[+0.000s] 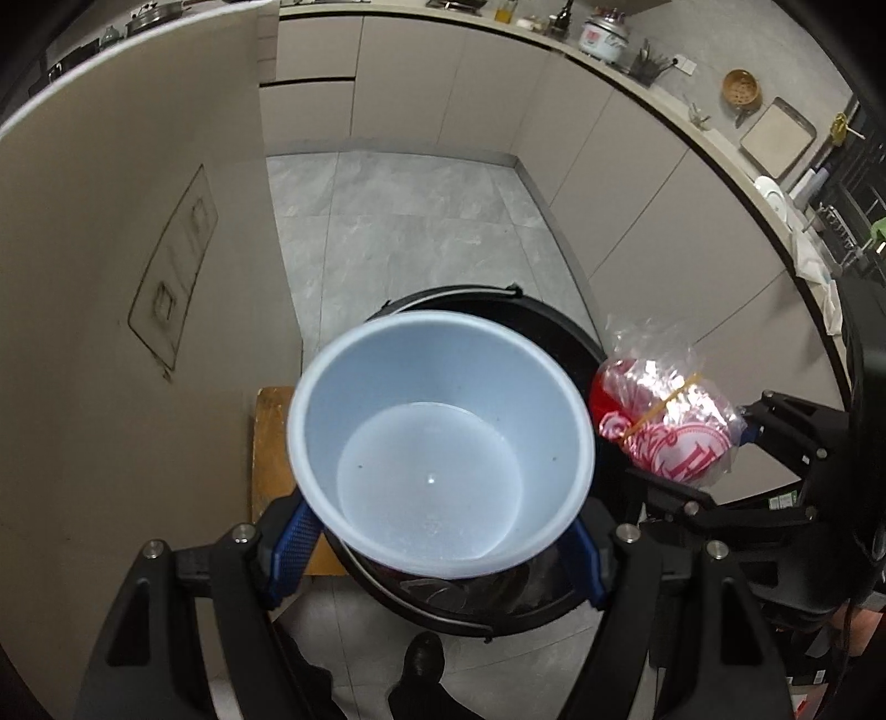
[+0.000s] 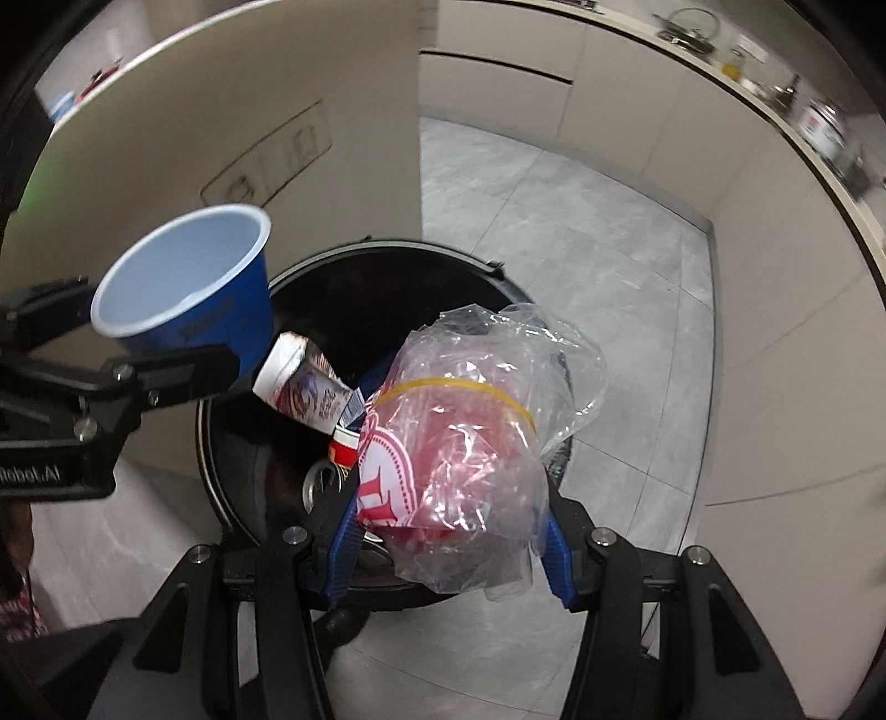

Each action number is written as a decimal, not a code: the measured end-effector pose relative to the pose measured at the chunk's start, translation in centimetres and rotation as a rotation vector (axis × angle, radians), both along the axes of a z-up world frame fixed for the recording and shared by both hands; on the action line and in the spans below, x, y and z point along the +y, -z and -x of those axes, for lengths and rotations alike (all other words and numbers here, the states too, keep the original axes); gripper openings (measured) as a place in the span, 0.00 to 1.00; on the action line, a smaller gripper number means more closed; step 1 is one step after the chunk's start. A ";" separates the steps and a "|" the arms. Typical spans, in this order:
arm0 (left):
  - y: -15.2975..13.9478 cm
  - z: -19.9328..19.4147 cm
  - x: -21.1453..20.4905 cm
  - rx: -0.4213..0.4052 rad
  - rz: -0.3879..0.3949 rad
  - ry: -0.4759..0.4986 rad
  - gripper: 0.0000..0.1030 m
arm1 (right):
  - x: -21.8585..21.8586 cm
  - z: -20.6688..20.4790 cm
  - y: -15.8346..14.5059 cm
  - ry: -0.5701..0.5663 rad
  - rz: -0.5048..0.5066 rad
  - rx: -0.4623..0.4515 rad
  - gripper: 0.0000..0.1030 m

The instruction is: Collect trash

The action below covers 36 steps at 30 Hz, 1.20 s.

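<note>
Kitchen with a grey tiled floor (image 1: 398, 221), pale cabinets all round and a long desk (image 1: 637, 72) along the far wall.

Left gripper (image 1: 437, 531) is pinching a blue cup (image 1: 437, 437) by its sides, blue pads pressed on either flank. The cup's mouth faces up at the left camera, so its long axis runs roughly along the gripper, pointing steeply down. Inside it's pale and looks empty. From the right wrist view the cup (image 2: 183, 282) sits tilted, mouth up and off to the left, hanging over the left rim of the bin.

Right gripper (image 2: 448, 531) is clamped on a red cup wrapped in a clear bag (image 2: 459, 459), a yellow band (image 2: 454, 387) round it. The bag's loose end points up and away from the gripper. It hangs over the bin's right side; in the left view the bag (image 1: 664, 415) is just right of the blue cup.

Right below both is the black bin (image 2: 354, 288), wire handle (image 1: 443, 293) lying along its rim. In it: a white carton (image 2: 304, 387), a can (image 2: 324, 479), something red and white (image 2: 349, 446).

Left of the bin there's a wooden stool (image 1: 271, 443), then a tall beige panel (image 1: 127, 249). Far off on the desk: a rice cooker (image 1: 603, 36), bottles, a tray.
</note>
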<state>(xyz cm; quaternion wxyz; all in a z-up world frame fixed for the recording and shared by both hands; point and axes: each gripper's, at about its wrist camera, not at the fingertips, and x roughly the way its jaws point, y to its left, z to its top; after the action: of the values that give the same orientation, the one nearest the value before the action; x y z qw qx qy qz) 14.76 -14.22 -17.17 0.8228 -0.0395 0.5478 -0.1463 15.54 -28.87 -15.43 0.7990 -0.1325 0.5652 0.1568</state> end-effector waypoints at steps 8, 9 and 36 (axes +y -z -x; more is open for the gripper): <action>-0.1 -0.3 0.8 0.006 -0.047 -0.017 0.92 | -0.2 -0.7 1.8 -0.109 0.094 -0.085 1.00; -0.2 -0.3 0.9 0.003 -0.051 -0.015 0.92 | -0.5 -0.8 1.7 -0.099 0.092 -0.090 1.00; -8.1 4.6 1.6 -0.128 -0.126 -0.010 0.97 | -3.7 2.9 -7.9 0.327 -0.009 -0.157 1.00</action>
<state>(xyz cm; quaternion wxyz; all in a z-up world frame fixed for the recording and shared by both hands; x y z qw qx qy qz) 10.19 -12.65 -9.08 0.8576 0.0191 0.5022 -0.1094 12.62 -32.62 -7.53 0.8562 -0.0471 0.5143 0.0166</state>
